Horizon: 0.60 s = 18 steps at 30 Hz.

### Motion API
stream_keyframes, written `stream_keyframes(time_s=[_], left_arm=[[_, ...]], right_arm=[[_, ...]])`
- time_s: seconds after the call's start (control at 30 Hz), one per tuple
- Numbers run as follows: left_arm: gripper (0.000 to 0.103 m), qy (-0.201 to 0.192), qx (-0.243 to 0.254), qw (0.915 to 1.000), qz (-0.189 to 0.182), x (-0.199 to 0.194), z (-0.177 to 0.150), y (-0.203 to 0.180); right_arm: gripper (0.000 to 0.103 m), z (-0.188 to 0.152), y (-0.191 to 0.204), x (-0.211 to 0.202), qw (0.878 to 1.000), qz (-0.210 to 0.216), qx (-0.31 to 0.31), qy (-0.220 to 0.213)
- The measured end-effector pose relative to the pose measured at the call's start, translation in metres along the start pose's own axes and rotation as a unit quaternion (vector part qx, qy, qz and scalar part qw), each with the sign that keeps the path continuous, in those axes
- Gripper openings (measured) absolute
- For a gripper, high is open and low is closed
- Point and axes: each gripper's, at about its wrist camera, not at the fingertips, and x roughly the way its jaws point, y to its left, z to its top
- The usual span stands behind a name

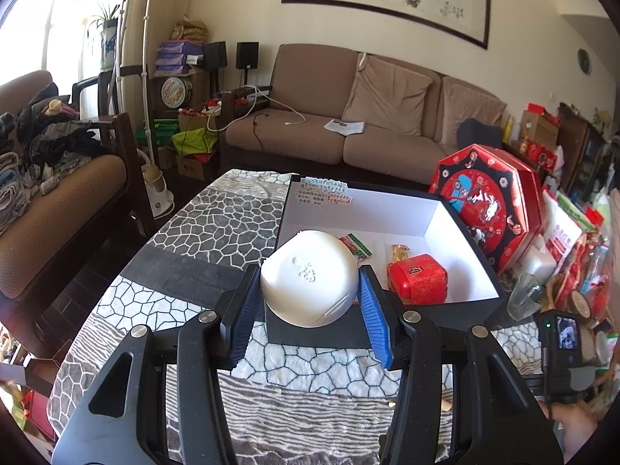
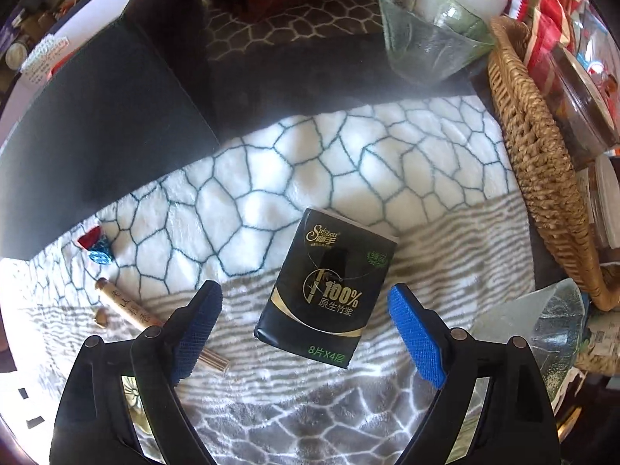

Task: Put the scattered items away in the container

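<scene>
Left wrist: my left gripper [image 1: 308,296] pinches a white jar [image 1: 308,277] above the near wall of the black box [image 1: 461,232].

Right wrist: my right gripper [image 2: 304,333] spread wide, pointing down over a black tissue pack [image 2: 325,290] lying on the blanket [image 2: 348,155], pads clear of it.

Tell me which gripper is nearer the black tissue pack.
Right. The right gripper hangs open directly over the black tissue pack; the left gripper holds the white jar at the box.

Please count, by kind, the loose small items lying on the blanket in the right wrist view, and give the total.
Tissue pack: 1
Wrapped candy, red and blue: 1
Paper tube with writing: 1
Small brown piece, kind unclear: 1
Total: 4
</scene>
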Motion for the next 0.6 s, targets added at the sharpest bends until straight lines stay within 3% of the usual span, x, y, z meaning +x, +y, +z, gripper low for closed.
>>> stream_keyframes(time_s=[0.2,0.33,0.4,0.53,0.6], left_arm=[[0.047,0.003,-0.001,1.0,0.002,0.0,-0.001,0.004],[0.047,0.006,0.0,1.0,0.003,0.0,-0.002,0.004],[0.047,0.007,0.001,1.0,0.003,0.001,-0.002,0.004],[0.047,0.01,0.0,0.9999,0.004,0.002,-0.003,0.004],[0.047,0.01,0.0,0.9999,0.004,0.002,-0.002,0.004]], right_arm=[[0.09,-0.005,-0.009,0.018,0.999,0.027,0.027,0.024],[0.09,-0.013,0.001,0.018,1.0,-0.005,-0.014,0.02],[0.084,-0.017,0.003,0.014,1.0,-0.007,-0.025,0.014],[0.061,-0.022,-0.001,0.004,1.0,-0.001,-0.023,0.005],[0.059,-0.022,-0.006,0.001,1.0,0.015,-0.012,0.003]])
